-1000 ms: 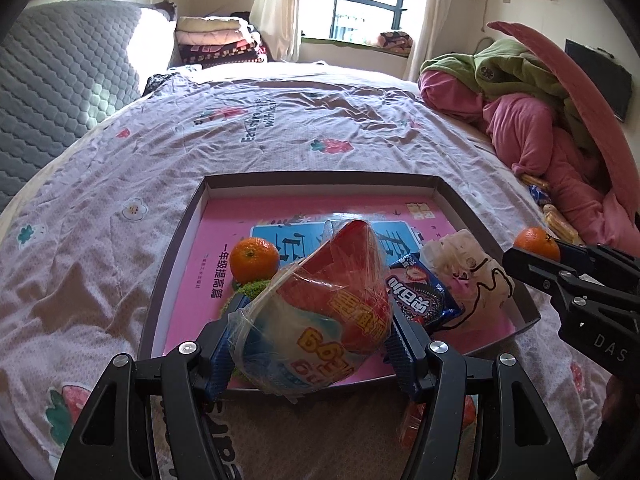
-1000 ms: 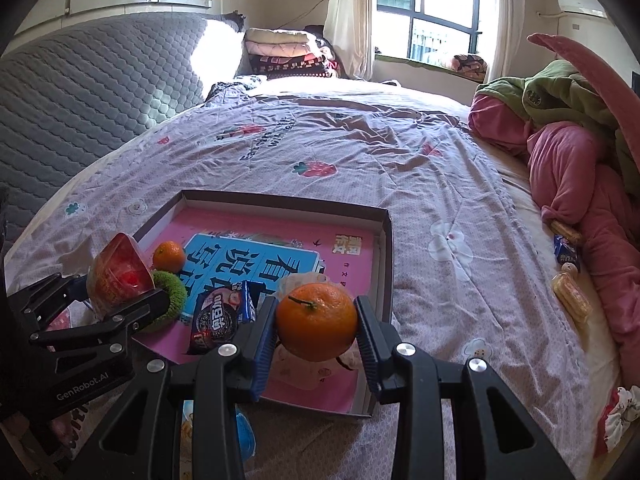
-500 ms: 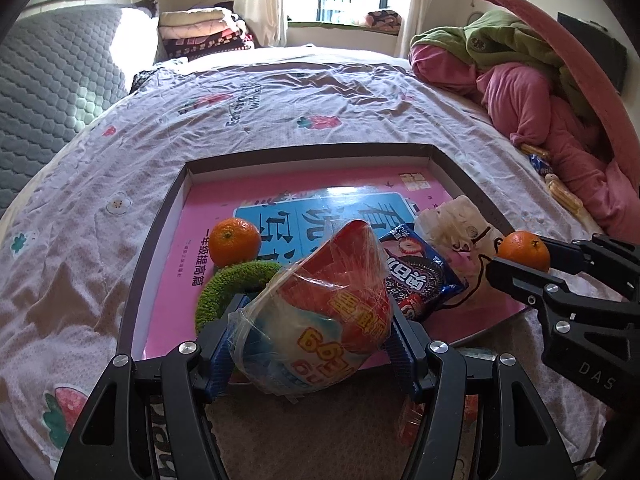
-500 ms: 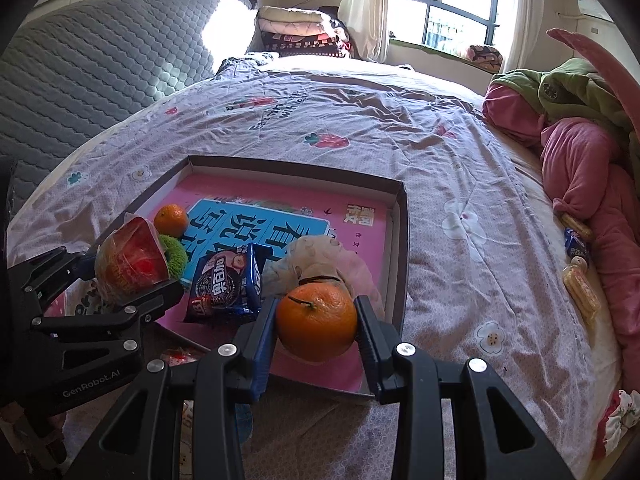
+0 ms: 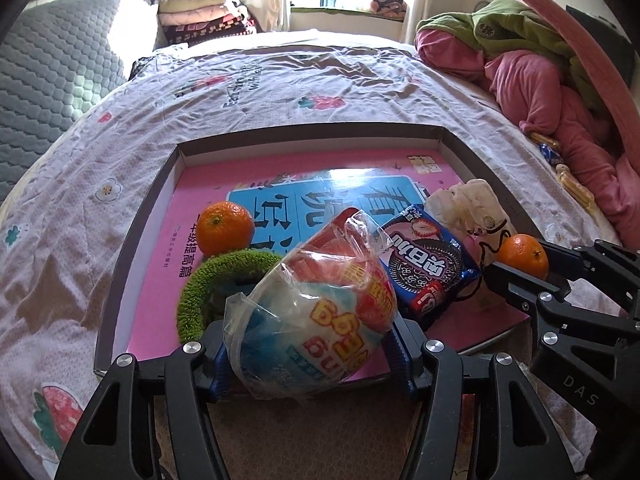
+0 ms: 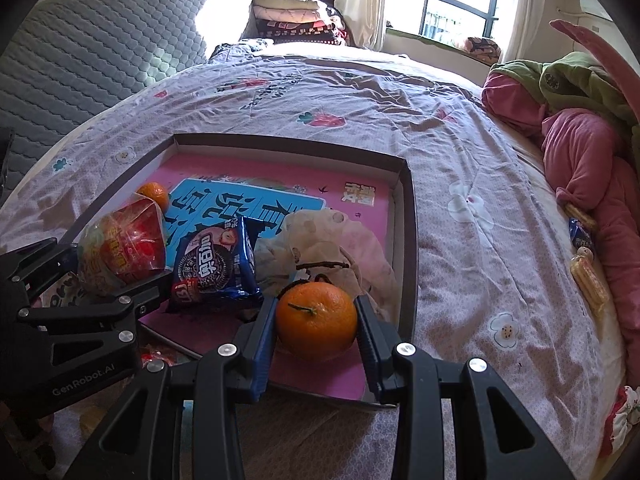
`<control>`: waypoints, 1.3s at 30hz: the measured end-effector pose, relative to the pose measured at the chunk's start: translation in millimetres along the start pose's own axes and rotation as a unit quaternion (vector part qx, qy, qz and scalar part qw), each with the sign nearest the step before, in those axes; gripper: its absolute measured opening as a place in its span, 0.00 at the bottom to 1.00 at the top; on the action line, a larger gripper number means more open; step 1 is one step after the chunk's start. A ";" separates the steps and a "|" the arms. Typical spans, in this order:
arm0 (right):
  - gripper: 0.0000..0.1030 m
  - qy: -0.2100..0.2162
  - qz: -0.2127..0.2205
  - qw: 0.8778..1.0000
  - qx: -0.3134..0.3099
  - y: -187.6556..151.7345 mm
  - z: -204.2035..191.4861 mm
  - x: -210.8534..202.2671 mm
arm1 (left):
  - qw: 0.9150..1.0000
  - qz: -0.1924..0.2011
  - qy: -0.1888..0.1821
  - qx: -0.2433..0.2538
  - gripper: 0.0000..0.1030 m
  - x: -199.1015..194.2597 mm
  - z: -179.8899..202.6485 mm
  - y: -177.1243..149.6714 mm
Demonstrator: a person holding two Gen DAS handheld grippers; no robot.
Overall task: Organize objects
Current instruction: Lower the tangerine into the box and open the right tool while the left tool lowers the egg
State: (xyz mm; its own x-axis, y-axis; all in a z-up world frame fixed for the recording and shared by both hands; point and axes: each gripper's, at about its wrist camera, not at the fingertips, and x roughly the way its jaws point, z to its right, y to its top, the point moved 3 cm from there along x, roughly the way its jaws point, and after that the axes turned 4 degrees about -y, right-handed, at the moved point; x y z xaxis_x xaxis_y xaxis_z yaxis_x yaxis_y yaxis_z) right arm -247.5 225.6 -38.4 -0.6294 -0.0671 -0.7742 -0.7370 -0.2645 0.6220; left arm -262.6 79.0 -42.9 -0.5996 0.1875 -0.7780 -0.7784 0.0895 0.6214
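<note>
— How should both items be set down?

— Lowered until resting. The wrapped noodle bowl, clamped in the left gripper, hangs over the tray's near edge; the right gripper clasps a mandarin — jaws parted only then.

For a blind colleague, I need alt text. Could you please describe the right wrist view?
The right gripper holds an orange over the near edge of a shallow box on a bed. At the left, the left gripper holds a wrapped snack cup; the box contains a cookie packet, a cloth pouch and another orange.
</note>
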 end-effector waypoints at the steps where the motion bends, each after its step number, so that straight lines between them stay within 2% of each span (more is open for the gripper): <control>1: 0.37 0.001 -0.001 1.000 0.000 0.1 0.5 0.4 | 1.000 0.000 0.000 -0.002 0.61 -0.3 -0.5 -0.1; 15: 0.37 0.002 -0.005 1.000 0.005 -0.3 3.9 1.3 | 0.999 -0.010 -0.033 -0.019 0.62 -6.6 -5.3 -2.4; 22: 0.43 0.005 -0.008 1.000 0.011 -0.1 7.9 0.1 | 0.999 -0.010 -0.042 -0.021 0.63 -5.4 -5.7 -2.6; 34: 0.45 0.010 0.003 1.000 0.019 4.3 12.7 -10.2 | 0.999 -0.008 -0.038 -0.027 0.68 -6.4 -7.3 -2.4; 39: 0.50 0.015 0.008 1.000 0.025 5.7 14.6 -15.1 | 0.999 -0.001 -0.038 -0.028 0.72 -8.7 -7.5 -2.2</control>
State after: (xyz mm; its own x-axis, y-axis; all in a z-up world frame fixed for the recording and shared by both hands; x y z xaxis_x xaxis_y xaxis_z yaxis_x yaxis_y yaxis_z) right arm -245.7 239.1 -21.4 -0.6346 -0.0993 -0.7664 -0.7384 -0.2147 0.6392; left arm -257.1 69.8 -38.2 -0.5835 0.2608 -0.7691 -0.7902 0.0362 0.6118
